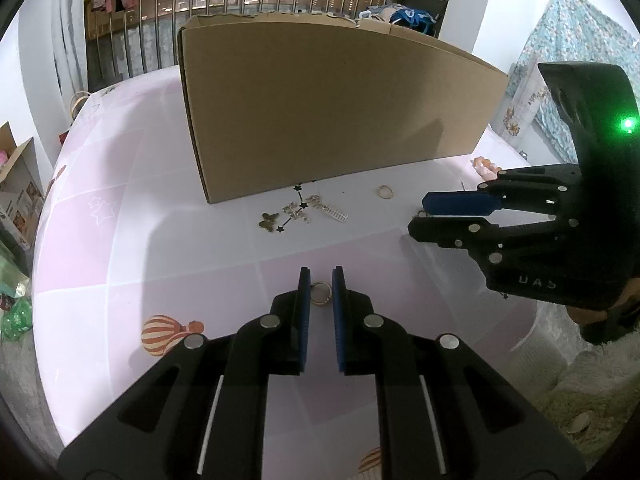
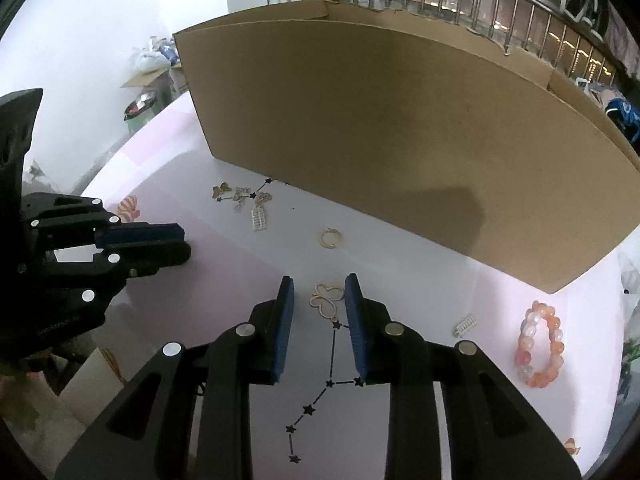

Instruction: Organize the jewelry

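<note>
My left gripper (image 1: 321, 276) hovers low over the pink-and-white tablecloth (image 1: 160, 240), its blue pads closed on a small gold ring (image 1: 320, 293). Seen from the right wrist view, that left gripper (image 2: 185, 245) shows its jaws nearly together. My right gripper (image 2: 319, 279) is open, and a gold butterfly outline pendant (image 2: 326, 300) lies on the cloth between its fingers, untouched by the pads. The left wrist view has the right gripper (image 1: 418, 216) at the right. More jewelry lies by the box: a charm cluster (image 2: 240, 196), an abacus charm (image 2: 258, 220) and another gold ring (image 2: 330, 238).
A large cardboard box (image 1: 320, 112) stands across the back of the table, close behind the jewelry. An orange and white bead bracelet (image 2: 540, 350) and a small silver charm (image 2: 465, 326) lie at the right. The table edge curves off to the left, with clutter on the floor.
</note>
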